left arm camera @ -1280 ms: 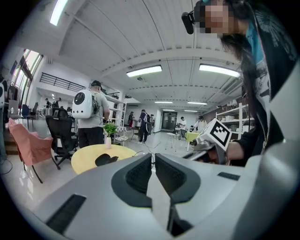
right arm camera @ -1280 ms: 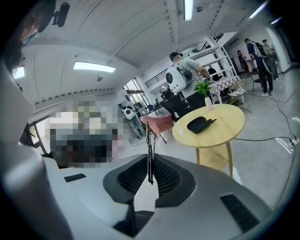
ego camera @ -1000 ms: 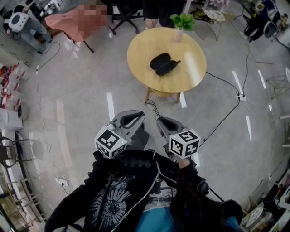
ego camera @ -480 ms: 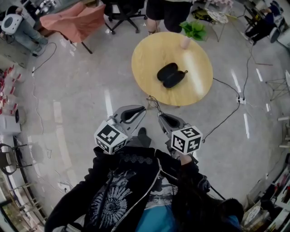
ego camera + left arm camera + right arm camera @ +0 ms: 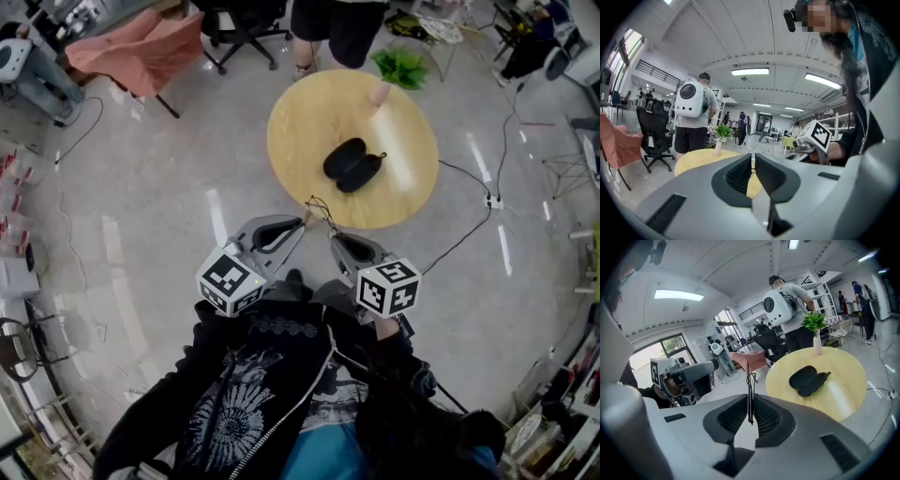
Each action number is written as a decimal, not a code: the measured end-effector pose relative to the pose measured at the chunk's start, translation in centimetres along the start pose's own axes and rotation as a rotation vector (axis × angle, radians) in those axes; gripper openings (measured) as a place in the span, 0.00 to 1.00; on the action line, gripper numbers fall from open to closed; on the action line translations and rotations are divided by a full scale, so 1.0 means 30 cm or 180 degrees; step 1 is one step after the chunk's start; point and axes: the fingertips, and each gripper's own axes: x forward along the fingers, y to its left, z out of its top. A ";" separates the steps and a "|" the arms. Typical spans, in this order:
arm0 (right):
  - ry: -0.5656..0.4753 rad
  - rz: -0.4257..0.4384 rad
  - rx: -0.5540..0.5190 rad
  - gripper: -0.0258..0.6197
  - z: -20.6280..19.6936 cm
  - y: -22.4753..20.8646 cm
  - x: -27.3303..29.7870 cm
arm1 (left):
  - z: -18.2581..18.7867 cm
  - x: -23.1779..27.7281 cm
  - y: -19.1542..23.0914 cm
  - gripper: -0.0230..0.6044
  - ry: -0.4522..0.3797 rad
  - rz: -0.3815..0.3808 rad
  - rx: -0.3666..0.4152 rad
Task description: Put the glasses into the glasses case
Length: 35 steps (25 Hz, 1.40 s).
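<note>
Black glasses case (image 5: 352, 165) lies open on the round wooden table (image 5: 300, 141), upper centre; right tongs (image 5: 749, 399) pinch the thin-framed glasses (image 5: 749, 380), lower centre; left tongs (image 5: 753, 157) closed, empty.

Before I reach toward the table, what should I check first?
1. Glasses clamped in right gripper: ok.
2. Glasses case lying open on the table: ok.
3. Case within reach: not ok, bare floor lies between.
4. Left gripper free, jaws together: ok.
5. Person at the table's far side is clear of the case: ok.
</note>
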 end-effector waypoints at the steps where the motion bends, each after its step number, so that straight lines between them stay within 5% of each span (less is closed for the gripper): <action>1: 0.0005 -0.0007 0.0004 0.13 0.010 -0.006 0.003 | 0.005 0.009 0.008 0.08 -0.0001 -0.0009 -0.0008; 8: 0.0118 0.0047 0.0013 0.13 0.041 -0.080 0.039 | 0.003 0.076 0.055 0.08 0.0018 0.0039 -0.0088; 27: 0.0649 0.0456 -0.0342 0.13 0.195 -0.461 0.130 | 0.051 0.378 0.196 0.08 -0.0055 0.0663 -0.0281; 35: 0.1179 0.0933 -0.0897 0.13 0.177 -0.625 0.165 | 0.051 0.464 0.191 0.08 -0.0090 0.0873 -0.0293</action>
